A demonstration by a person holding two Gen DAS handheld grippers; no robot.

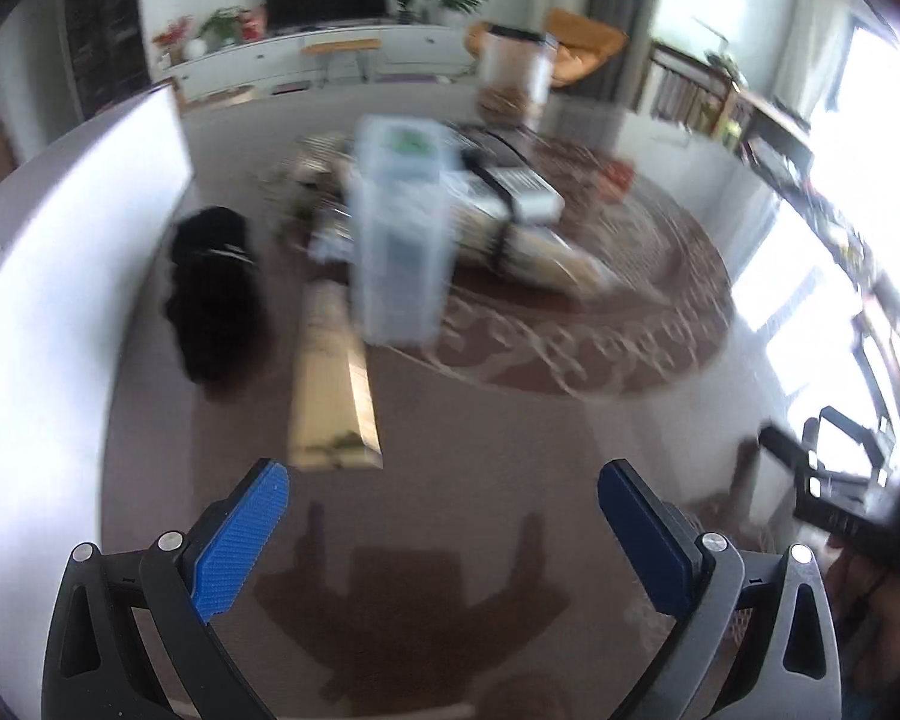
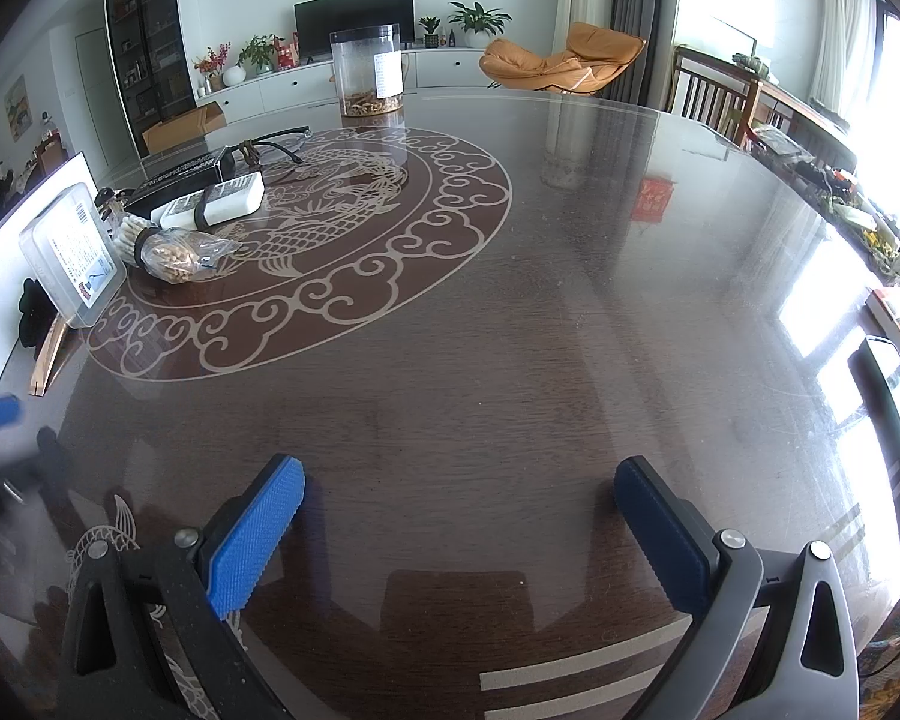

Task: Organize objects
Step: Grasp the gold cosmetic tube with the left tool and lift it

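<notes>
Both claws hang released: left claw (image 1: pixel 444 480), right claw (image 2: pixel 459 474). That upright clear box (image 2: pixel 69 252) at ten o'clock could topple if nudged carelessly.

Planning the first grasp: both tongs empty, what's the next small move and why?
Probably ease the left tongs forward toward the clear plastic box, the nearest of the objects clustered on the table. Both tongs are open and hold nothing; the right tongs sit over bare tabletop, farther from the cluster.
</notes>
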